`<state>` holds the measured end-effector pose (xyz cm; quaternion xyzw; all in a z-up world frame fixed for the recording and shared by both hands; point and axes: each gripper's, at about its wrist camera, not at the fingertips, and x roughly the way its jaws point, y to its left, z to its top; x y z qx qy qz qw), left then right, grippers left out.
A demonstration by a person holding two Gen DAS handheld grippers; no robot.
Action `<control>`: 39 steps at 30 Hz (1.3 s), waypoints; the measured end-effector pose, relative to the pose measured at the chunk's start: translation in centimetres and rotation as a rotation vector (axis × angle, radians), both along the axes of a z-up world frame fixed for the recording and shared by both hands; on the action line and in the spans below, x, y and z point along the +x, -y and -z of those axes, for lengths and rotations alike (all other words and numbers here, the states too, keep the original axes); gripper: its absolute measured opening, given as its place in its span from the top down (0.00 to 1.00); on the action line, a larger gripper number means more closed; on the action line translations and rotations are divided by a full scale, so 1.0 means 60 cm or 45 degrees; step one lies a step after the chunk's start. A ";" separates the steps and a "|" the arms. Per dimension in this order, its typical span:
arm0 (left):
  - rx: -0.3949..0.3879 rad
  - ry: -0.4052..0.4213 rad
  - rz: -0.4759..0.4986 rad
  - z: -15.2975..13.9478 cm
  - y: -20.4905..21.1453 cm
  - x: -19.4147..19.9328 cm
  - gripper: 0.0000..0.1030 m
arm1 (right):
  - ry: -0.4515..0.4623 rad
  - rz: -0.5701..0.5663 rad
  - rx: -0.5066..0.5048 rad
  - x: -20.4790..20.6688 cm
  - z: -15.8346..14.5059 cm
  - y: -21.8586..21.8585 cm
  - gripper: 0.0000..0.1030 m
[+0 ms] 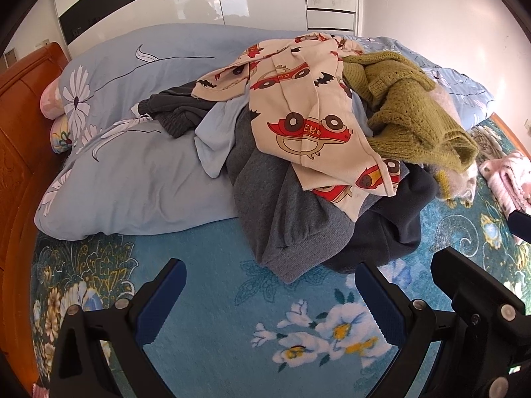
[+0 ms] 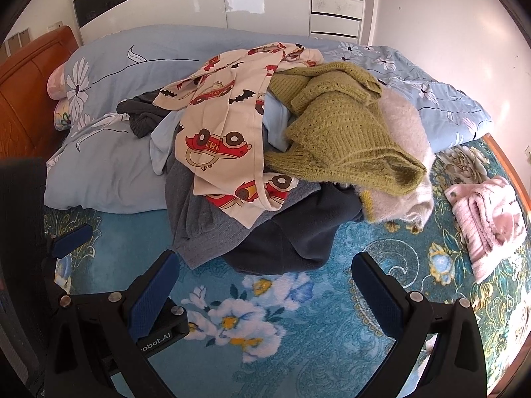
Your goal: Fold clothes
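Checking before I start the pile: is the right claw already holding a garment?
No. The right claw is open over the bare floral bedspread, just short of the clothes pile, with nothing between its fingers.

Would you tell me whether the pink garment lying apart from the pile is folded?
Folded: the pink garment lies in neat stacked layers on the bedspread.

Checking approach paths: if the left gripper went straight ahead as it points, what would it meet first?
Probably the grey sweatshirt at the pile's front edge. The open left gripper hovers over the blue floral bedspread, nothing between; depth is uncertain.
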<state>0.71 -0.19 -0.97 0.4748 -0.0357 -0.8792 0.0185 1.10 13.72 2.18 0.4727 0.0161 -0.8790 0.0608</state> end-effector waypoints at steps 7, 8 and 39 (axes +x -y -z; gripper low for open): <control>0.024 0.018 -0.011 0.005 0.002 0.006 0.00 | -0.001 0.004 -0.007 0.010 0.001 -0.003 0.00; 0.027 0.017 -0.009 0.006 0.002 0.007 0.00 | -0.002 0.002 -0.007 0.011 0.001 -0.003 0.00; 0.024 0.038 0.073 0.031 -0.012 0.007 0.00 | 0.040 -0.005 -0.015 0.015 0.028 -0.007 0.00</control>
